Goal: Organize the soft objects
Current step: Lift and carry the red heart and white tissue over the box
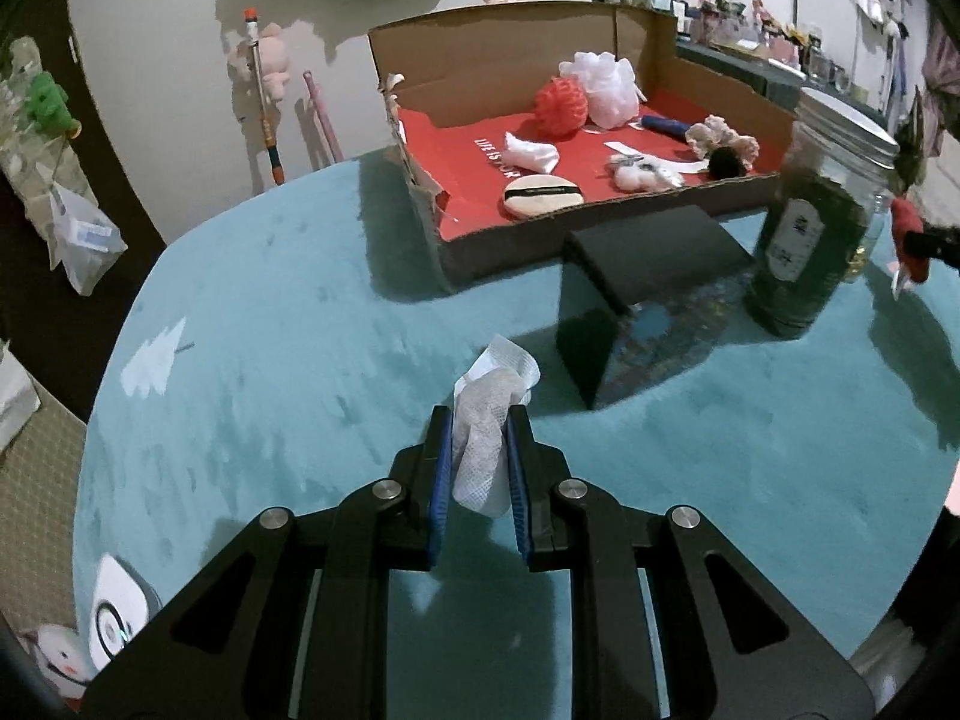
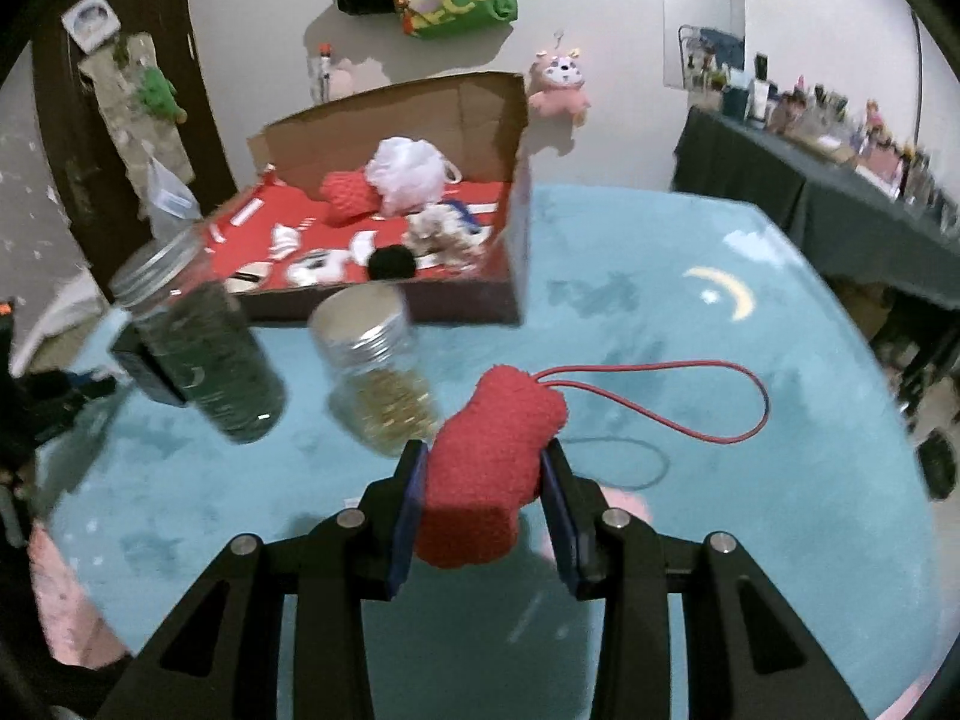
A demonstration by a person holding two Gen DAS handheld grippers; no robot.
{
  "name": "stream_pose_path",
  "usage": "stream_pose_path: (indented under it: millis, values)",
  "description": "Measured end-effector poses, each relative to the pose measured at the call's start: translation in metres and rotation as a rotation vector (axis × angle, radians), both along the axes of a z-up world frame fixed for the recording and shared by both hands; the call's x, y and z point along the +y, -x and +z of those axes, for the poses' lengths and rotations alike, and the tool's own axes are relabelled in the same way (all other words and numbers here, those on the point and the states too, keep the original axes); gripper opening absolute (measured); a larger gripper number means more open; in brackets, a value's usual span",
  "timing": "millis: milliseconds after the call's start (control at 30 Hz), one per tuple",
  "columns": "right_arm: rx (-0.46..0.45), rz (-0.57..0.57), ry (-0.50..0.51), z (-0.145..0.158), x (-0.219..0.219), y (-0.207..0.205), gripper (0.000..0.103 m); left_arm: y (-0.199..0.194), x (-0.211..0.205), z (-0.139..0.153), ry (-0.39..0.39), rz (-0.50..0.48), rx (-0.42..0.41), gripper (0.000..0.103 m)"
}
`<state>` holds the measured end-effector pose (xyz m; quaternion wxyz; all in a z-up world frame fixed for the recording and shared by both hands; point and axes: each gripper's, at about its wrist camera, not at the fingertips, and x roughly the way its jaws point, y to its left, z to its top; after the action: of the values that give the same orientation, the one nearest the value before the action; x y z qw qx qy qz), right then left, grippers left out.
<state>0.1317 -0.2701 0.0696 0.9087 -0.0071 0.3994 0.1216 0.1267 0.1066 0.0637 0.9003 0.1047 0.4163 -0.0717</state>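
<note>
A crumpled white gauze (image 1: pixel 489 426) is clamped between the blue pads of the left gripper (image 1: pixel 480 420), which is held above the teal table (image 1: pixel 270 312). A red plush (image 2: pixel 489 462) is pinched between the pads of the right gripper (image 2: pixel 483 456); its thin red cord (image 2: pixel 708 402) loops out to the right over the table. In the left view the same plush (image 1: pixel 909 237) is seen at the far right edge, beside a jar of dark contents (image 1: pixel 810 216).

Beyond both grippers a shallow cardboard box (image 1: pixel 510 48) with a red floor is seen on the table. Inside it are a red pouf (image 1: pixel 561 105) touching a white pouf (image 1: pixel 603 87), a white cloth (image 1: pixel 531 153), a round pad (image 1: pixel 543 195) with a dark band, a black pompom (image 1: pixel 729 162) and a beige scrunchie (image 1: pixel 720 135).

Just in front of the box a black wedge (image 1: pixel 630 294) stands on the table. In the right view a second jar (image 2: pixel 375 360), with golden contents, is seen beside the dark one (image 2: pixel 204 348); both are blurred.
</note>
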Motion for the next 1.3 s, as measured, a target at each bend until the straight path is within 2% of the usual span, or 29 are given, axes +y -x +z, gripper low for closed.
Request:
stream_pose_path:
  millis: [333, 1067, 1167, 1300]
  values:
    - [-0.035, 0.035, 0.141, 0.016, 0.006, -0.034, 0.040, -0.029, 0.002, 0.009, -0.037, -0.048, 0.013, 0.016]
    - [-0.113, 0.221, 0.339, 0.046, 0.045, -0.078, 0.040, -0.069, -0.013, 0.036, -0.071, -0.164, -0.006, 0.016]
    - [-0.114, 0.253, 0.352, 0.049, 0.055, -0.084, 0.040, -0.076, -0.017, 0.040, -0.071, -0.179, -0.008, 0.016]
    - [-0.104, 0.299, 0.320, 0.055, 0.065, -0.097, 0.040, -0.086, -0.026, 0.046, -0.063, -0.205, -0.010, 0.016]
